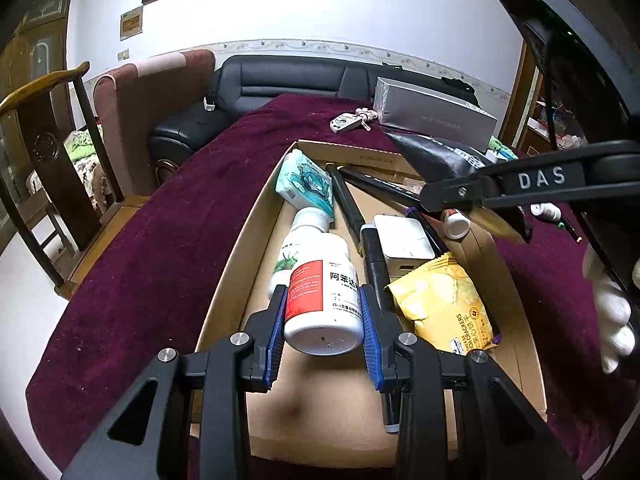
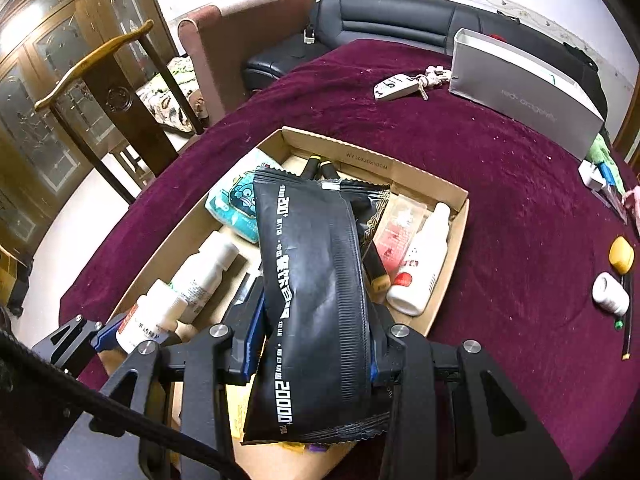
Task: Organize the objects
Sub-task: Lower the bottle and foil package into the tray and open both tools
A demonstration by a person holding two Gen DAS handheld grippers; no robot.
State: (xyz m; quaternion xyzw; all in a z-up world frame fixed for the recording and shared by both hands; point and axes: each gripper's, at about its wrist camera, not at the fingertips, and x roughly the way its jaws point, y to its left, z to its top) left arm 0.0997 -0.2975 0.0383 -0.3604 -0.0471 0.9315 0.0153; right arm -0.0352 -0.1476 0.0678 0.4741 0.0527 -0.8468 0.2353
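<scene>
From my left wrist camera I see the left claw (image 1: 323, 312) closed on a white bottle (image 1: 322, 292) with a red label, its blue pads pressed against both sides, the bottle lying base toward me over the cardboard box (image 1: 224, 280). That view gives me the near half of the box: a yellow cracker packet (image 1: 444, 308) at 3 o'clock of the bottle, a white adapter block (image 1: 402, 246) just beyond it, and a teal tissue pack (image 1: 306, 184) at 12 o'clock. The right claw (image 1: 452, 196) reaches in from 2 o'clock there, with a white-gloved hand (image 1: 612, 312) at the frame's right edge.

My right wrist camera shows what that view barely catches: the right claw (image 2: 316, 344) is clamped on a long black pouch (image 2: 316, 292) with white print, held above the middle of the box (image 2: 448, 256). Only here do I see a white squeeze bottle (image 2: 420, 264) and a clear red-printed sachet (image 2: 400, 224) lying in the far right corner of the box, and the left claw (image 2: 108, 336) at 8 o'clock with its bottle (image 2: 152, 316).

The bench (image 2: 500, 184) wears a dark maroon cloth. On it lie a key fob (image 2: 396, 86) at 12 o'clock, a grey carton (image 2: 524, 88) at 1 o'clock, and a small white jar (image 2: 610, 294) beside a yellow cap (image 2: 621, 255) at 3 o'clock. Beyond stand a black leather sofa (image 1: 288, 80), a wooden chair (image 2: 104, 80) and a glazed wooden cabinet (image 2: 48, 92).
</scene>
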